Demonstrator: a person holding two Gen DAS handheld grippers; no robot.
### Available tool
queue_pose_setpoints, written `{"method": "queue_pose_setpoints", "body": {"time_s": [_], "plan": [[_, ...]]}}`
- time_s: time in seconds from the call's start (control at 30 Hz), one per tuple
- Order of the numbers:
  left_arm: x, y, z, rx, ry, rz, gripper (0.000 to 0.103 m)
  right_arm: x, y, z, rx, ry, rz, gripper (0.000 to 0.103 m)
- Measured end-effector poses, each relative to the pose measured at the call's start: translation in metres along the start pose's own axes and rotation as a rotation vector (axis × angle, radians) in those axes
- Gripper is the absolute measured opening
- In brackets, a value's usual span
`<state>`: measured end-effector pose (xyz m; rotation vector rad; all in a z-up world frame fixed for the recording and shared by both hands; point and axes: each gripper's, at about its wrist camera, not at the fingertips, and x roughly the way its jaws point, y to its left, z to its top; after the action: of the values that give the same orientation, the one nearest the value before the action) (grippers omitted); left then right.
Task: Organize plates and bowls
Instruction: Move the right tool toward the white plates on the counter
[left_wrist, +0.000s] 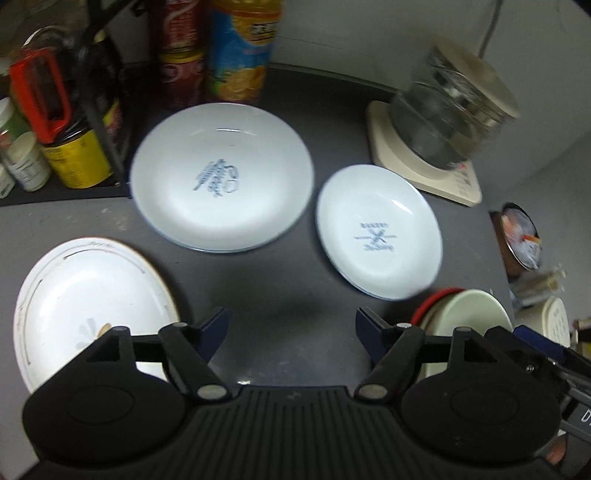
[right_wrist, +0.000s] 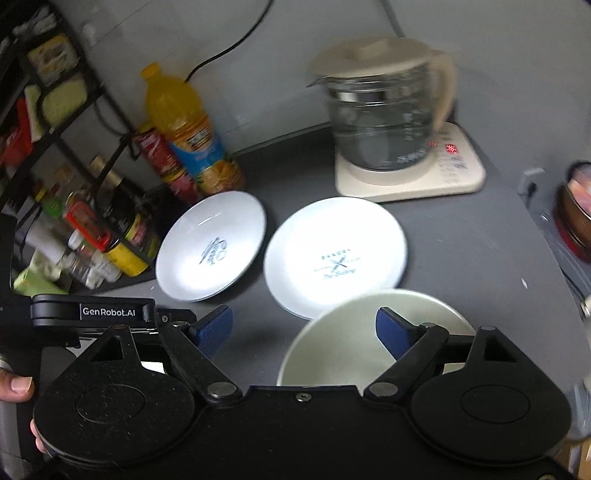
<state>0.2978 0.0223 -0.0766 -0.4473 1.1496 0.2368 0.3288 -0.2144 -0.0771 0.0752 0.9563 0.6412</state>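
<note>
On the dark grey counter lie a large white plate with a blue motif (left_wrist: 221, 177) (right_wrist: 212, 245) and a smaller white plate with blue lettering (left_wrist: 378, 230) (right_wrist: 334, 256). A gold-rimmed white plate (left_wrist: 85, 302) sits at the near left, partly under my left gripper's body. My left gripper (left_wrist: 291, 332) is open over bare counter, with nothing between its blue pads. A cream bowl (left_wrist: 465, 314) (right_wrist: 351, 347) stands at the near right, with a red rim showing beneath it. My right gripper (right_wrist: 304, 330) is open above the bowl's left rim, and its pads do not press on the bowl.
A glass kettle (right_wrist: 380, 122) on a cream base (left_wrist: 424, 173) stands at the back right. An orange juice bottle (right_wrist: 188, 136) and a red can (left_wrist: 181, 62) stand at the back. A black rack with jars and bottles (right_wrist: 92, 229) fills the left. A brown dish (right_wrist: 576, 218) sits far right.
</note>
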Motion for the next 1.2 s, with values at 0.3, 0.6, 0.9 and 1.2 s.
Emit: {"method": "queue_pose_setpoints", "body": {"time_s": [0.3,0.6,0.9,1.2], "plan": [[0.0,0.008,-0.001,-0.142,-0.016,0.073,0.076,0.029,0.01,0.027,-0.153,0.075,0.093,0.087],[-0.004,0.013,-0.015,-0.288,-0.025,0.13,0.078,0.053,0.026,0.04,-0.32,0.159,0.175,0.088],[-0.012,0.021,-0.032,-0.419,-0.051,0.2,0.08,0.067,0.041,0.045,-0.439,0.201,0.229,0.09],[-0.016,0.021,-0.045,-0.472,-0.062,0.254,0.08,0.075,0.054,0.045,-0.54,0.218,0.255,0.091]]}}
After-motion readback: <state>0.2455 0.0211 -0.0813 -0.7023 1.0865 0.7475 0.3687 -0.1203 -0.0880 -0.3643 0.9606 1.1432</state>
